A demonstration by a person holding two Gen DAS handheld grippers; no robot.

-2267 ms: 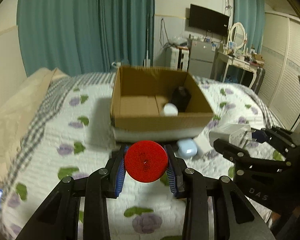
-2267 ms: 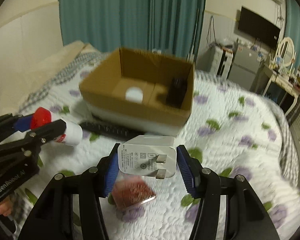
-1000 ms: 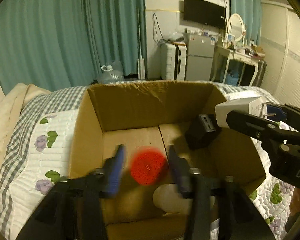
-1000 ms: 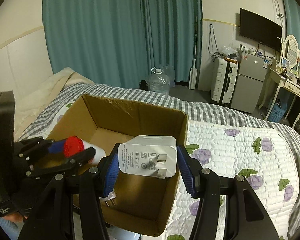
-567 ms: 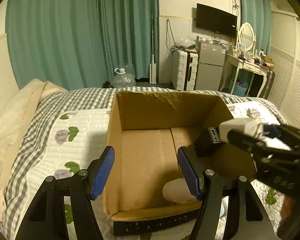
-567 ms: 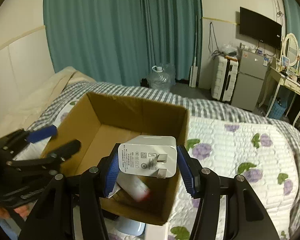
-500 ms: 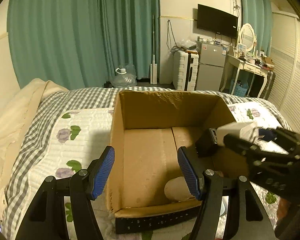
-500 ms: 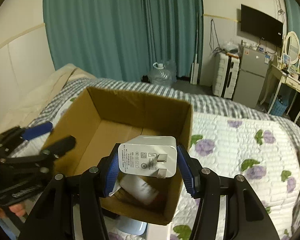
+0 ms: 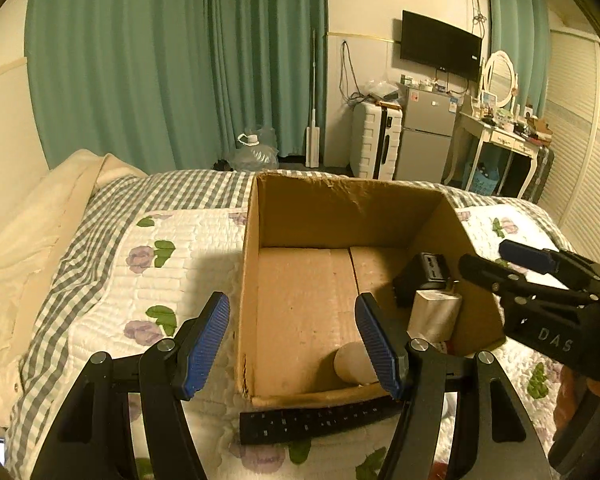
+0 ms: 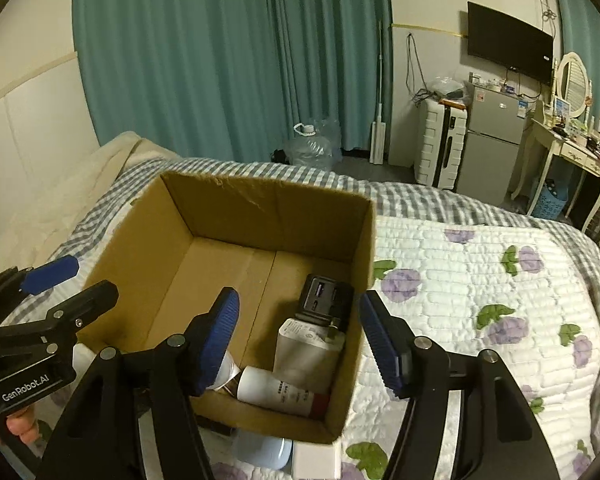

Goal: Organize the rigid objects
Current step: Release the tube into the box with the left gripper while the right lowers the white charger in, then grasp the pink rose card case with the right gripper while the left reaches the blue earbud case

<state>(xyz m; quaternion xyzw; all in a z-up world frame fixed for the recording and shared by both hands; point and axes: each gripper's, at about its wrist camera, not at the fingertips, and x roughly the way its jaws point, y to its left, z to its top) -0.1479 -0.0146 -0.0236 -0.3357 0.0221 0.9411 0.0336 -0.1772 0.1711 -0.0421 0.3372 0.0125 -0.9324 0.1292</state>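
Right gripper above white charger

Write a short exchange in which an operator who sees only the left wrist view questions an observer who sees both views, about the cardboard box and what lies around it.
Operator: My left gripper blocks the near right corner of the cardboard box. What lies there, beside the white charger?
Observer: A white bottle lies on its side on the box floor, with its red cap towards the right wall.
Operator: In front of the box I see only the black remote. Is anything else there?
Observer: Yes. A pale blue case and a white block lie on the quilt, right by the box's near wall.
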